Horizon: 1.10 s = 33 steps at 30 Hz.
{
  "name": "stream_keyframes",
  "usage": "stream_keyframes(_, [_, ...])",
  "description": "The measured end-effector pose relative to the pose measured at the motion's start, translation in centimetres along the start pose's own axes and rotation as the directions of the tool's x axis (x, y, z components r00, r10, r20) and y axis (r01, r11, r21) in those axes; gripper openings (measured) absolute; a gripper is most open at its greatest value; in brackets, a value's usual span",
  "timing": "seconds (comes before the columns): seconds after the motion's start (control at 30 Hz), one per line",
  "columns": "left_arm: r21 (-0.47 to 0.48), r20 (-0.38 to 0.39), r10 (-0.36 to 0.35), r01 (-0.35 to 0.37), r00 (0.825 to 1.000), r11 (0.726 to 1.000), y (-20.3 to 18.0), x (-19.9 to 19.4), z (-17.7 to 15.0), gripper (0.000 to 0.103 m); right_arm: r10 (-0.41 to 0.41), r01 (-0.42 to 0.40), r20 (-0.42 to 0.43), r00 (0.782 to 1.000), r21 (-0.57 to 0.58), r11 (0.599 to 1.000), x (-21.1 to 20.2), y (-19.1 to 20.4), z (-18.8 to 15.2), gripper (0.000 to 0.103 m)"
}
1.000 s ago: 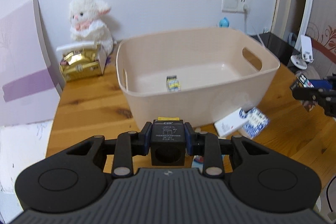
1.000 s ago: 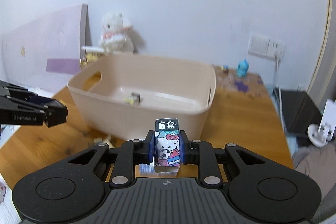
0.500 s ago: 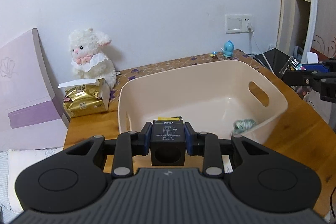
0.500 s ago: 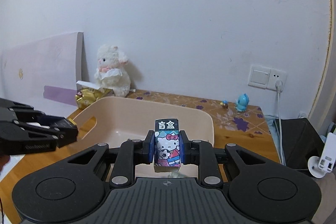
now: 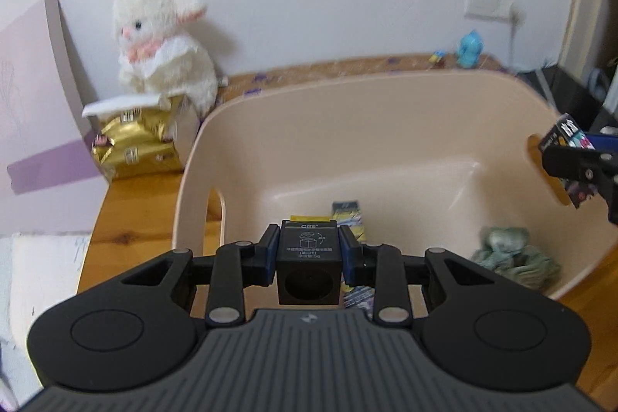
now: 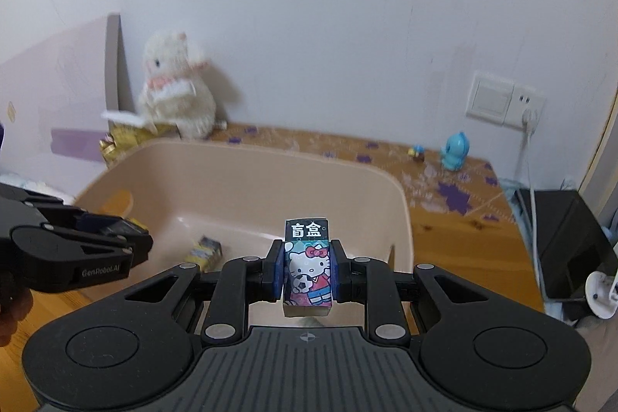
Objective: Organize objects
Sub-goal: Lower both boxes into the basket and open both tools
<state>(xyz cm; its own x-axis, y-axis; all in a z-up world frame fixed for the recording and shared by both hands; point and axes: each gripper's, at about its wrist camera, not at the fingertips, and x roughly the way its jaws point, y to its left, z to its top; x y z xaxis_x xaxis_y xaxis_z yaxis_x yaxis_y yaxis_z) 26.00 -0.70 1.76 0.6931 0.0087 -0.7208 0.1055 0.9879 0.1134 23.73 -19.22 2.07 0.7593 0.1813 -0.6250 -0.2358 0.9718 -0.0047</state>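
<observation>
While both tools [image 5: 309,251] [image 6: 307,267] stay pinching boxes [image 5: 309,257] [image 6: 308,265], the bin [image 5: 386,111] seems nearer.

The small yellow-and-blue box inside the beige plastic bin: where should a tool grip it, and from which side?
Grip the small yellow-and-blue box across its long sides, coming from above: it lies flat on the floor of the beige plastic bin, whose high walls probably block a sideways approach.

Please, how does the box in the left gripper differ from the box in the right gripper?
The black box in the left gripper is plain black with small white print and a round hole in its face. The Hello Kitty box in the right gripper is colourful, taller and narrower, with a cartoon cat. Both are small, upright, clamped between closed jaws, above the beige bin.
</observation>
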Motion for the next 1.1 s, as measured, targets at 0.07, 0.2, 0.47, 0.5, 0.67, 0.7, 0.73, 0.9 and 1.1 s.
stream_keyframes(0.07, [-0.002,-0.036,0.007,-0.007,0.999,1.000,0.0,1.0,0.0,0.034,-0.006,0.006,-0.029,1.000,-0.008,1.000,1.2,0.2,-0.4,0.021])
stream_keyframes(0.2, [-0.001,-0.102,0.014,-0.014,0.995,1.000,0.0,2.7,-0.2,0.034,-0.016,0.014,-0.085,0.996,-0.032,0.999,3.1,0.6,-1.1,0.021])
stream_keyframes(0.47, [-0.017,-0.103,0.001,-0.003,0.995,1.000,-0.1,2.8,-0.5,0.040,-0.017,0.010,-0.129,0.992,-0.055,0.998,4.2,1.2,-2.0,0.033])
stream_keyframes(0.5, [-0.023,-0.091,-0.003,0.001,0.996,1.000,0.0,2.5,-0.4,0.044,-0.015,0.008,-0.121,0.992,-0.057,0.998,3.9,1.3,-2.0,0.037])
stream_keyframes(0.67, [-0.020,-0.029,-0.050,0.049,0.998,0.999,-0.7,0.1,0.0,0.082,-0.029,0.025,-0.056,0.998,-0.081,0.996,1.5,1.8,-1.8,0.072])
stream_keyframes(0.7, [-0.012,-0.008,-0.036,0.036,0.999,0.999,-0.8,-0.6,0.0,0.085,-0.030,0.026,-0.040,0.999,-0.083,0.996,0.8,1.9,-1.7,0.076])
stream_keyframes(0.73, [-0.001,0.016,-0.023,0.023,1.000,1.000,-1.0,-1.2,-0.1,0.090,-0.027,0.024,-0.027,0.999,-0.079,0.997,0.1,1.8,-1.6,0.081])
stream_keyframes(0.9, [0.004,0.050,-0.014,0.014,0.999,1.000,-0.6,-3.7,-1.0,0.091,-0.009,0.010,0.022,1.000,-0.040,0.999,-3.1,1.1,-1.7,0.100])
stream_keyframes(1.1, [0.014,0.085,-0.002,0.000,0.996,1.000,0.3,-6.5,-2.7,0.095,0.015,-0.013,0.046,0.999,-0.039,0.999,-5.9,1.3,-2.7,0.103])
